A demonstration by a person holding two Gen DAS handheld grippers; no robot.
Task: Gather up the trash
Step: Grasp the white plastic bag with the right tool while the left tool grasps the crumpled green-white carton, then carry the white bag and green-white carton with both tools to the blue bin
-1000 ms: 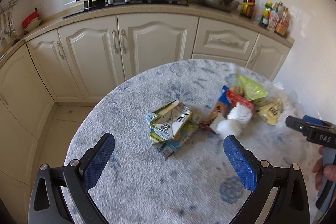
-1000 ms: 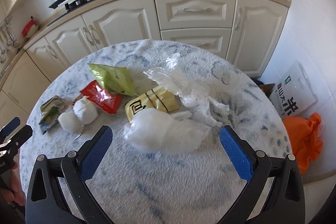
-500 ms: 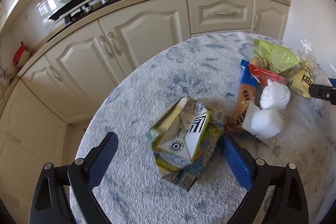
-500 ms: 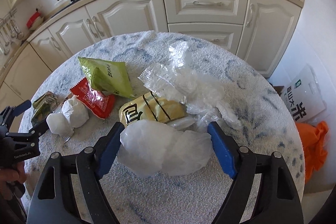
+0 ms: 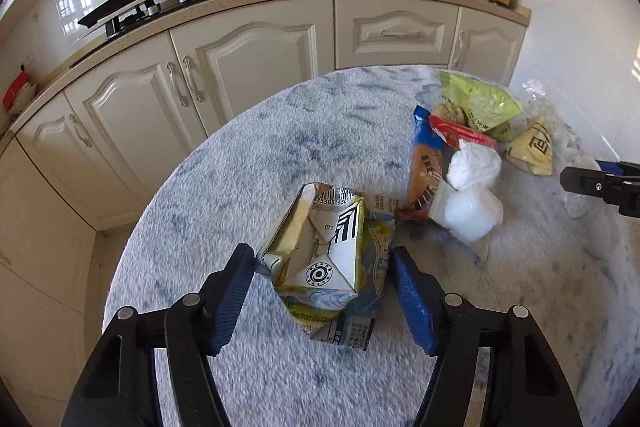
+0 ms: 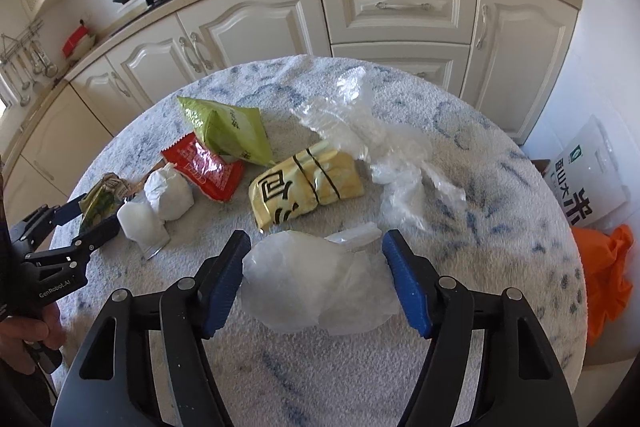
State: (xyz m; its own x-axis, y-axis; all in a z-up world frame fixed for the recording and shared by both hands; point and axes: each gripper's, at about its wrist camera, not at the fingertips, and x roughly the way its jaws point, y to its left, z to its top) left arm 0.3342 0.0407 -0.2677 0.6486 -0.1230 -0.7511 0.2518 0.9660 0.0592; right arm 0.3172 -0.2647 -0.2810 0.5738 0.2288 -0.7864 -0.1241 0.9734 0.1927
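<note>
Left tool [image 5: 324,291] straddles the crushed drink carton [image 5: 328,259], right tool [image 6: 314,279] the crumpled white plastic bag [image 6: 316,291]; both jaws have just been closing, half-wide, pads at the sides, grip not evident. Trash sits mid-desk [image 6: 500,187], edges clear on all sides.

Carton [image 5: 320,259] left on table [image 5: 240,187], wrappers [image 6: 224,147] mid, plastic bag [image 6: 316,287] right

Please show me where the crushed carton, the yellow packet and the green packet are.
Carton [image 5: 320,247]: left wrist view, its white folded top.
Yellow packet [image 6: 304,185]: right wrist view, middle of its printed face.
Green packet [image 6: 230,131]: right wrist view, middle of its face.
</note>
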